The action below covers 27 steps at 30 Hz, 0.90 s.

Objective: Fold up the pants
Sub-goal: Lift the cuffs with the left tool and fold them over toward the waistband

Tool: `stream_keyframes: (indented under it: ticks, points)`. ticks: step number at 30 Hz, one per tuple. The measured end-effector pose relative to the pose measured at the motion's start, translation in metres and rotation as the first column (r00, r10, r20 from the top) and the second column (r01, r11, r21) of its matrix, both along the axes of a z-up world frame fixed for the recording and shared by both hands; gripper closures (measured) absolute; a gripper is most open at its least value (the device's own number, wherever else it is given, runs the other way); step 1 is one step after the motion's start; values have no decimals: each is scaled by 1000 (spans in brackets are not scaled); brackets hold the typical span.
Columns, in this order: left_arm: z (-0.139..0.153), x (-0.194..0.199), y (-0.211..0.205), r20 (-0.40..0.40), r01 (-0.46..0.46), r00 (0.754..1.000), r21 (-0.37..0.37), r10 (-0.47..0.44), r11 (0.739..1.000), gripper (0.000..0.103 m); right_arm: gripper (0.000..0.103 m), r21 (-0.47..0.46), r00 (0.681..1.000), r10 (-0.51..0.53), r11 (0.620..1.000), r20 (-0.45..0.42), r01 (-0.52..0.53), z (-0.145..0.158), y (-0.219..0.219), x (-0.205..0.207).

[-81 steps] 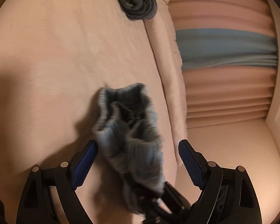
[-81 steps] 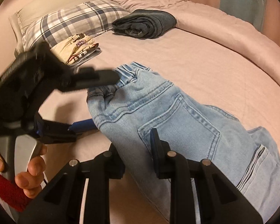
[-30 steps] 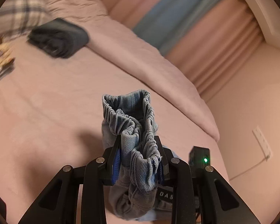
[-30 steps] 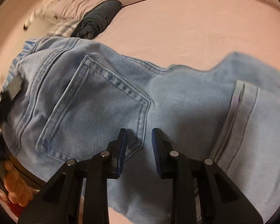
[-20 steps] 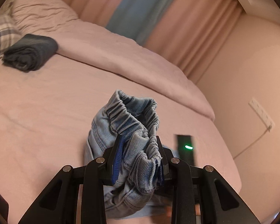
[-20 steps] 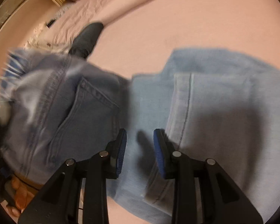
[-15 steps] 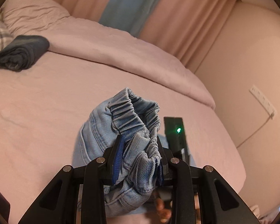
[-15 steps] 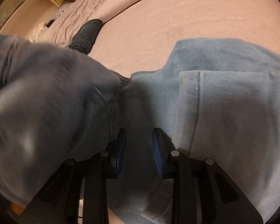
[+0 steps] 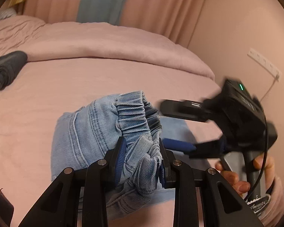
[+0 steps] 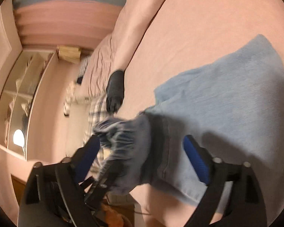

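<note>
Light blue jeans [image 9: 85, 132] lie on the pink bed. My left gripper [image 9: 141, 141] is shut on their bunched elastic waistband [image 9: 134, 111] and holds it up over the rest of the denim. My right gripper [image 9: 178, 126] comes in from the right, held by a hand [image 9: 234, 177], and its jaws are opening wide. In the blurred right wrist view the right gripper [image 10: 142, 151] has the gathered waistband [image 10: 126, 141] between its blue pads [image 10: 195, 158], which do not press on it. The flat leg fabric [image 10: 227, 104] spreads beyond.
A dark folded garment [image 9: 5, 70] [image 10: 115, 89] rests by the rolled pink duvet [image 9: 104, 43]. A plaid pillow [image 10: 96, 109] lies near it. Curtains [image 9: 104, 1] hang behind the bed. The wall at right carries a power strip [image 9: 263, 64].
My right gripper's jaws went from nearly closed to wide apart as it rolled and swung up beside the waistband. My left gripper carried the waistband across the bed, still gripping it.
</note>
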<state>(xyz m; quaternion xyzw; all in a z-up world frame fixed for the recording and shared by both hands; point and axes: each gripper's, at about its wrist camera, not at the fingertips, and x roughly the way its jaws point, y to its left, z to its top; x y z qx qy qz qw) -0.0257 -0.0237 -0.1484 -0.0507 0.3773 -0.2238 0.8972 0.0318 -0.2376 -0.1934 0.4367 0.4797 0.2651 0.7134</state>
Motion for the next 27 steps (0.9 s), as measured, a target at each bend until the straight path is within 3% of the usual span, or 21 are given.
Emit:
stream_keyframes:
  ticks: [2, 4, 7, 8, 10, 12, 13, 20, 23, 27]
  points:
    - [-1, -2, -6, 13, 3, 1000, 40, -4, 999, 74, 10, -51, 999, 35, 998, -11, -36, 3, 14, 5]
    - [-3, -4, -11, 15, 21, 1000, 54, -22, 998, 74, 13, -42, 997, 70, 997, -30, -71, 5, 28, 12]
    - [-4, -10, -18, 38, 41, 998, 113, -46, 993, 74, 14, -80, 994, 110, 991, 6, -110, 21, 41, 11]
    - [-4, -11, -20, 44, 36, 998, 123, -42, 992, 74, 18, -93, 992, 124, 988, 15, -122, 23, 37, 16]
    - [-2, -9, -18, 31, 33, 999, 110, -37, 993, 74, 50, -203, 993, 120, 972, 12, -115, 25, 39, 27]
    - [2, -10, -19, 30, 42, 999, 99, -45, 994, 74, 66, -201, 992, 124, 973, 18, -118, 23, 40, 31]
    - [7, -12, -22, 41, 50, 998, 107, -55, 993, 74, 69, -207, 991, 127, 971, 30, -118, 24, 39, 32]
    - [36, -12, -60, 75, 133, 987, 98, -141, 986, 74, 72, -195, 986, 121, 976, 114, -97, 56, -3, 30]
    - [26, -6, -87, 55, 163, 984, 130, -172, 978, 74, 72, -217, 990, 99, 973, 104, -75, 54, -24, 34]
    - [2, 4, -116, 10, 196, 980, 169, -201, 966, 74, 72, -194, 998, 49, 980, 29, -43, 28, -59, 35]
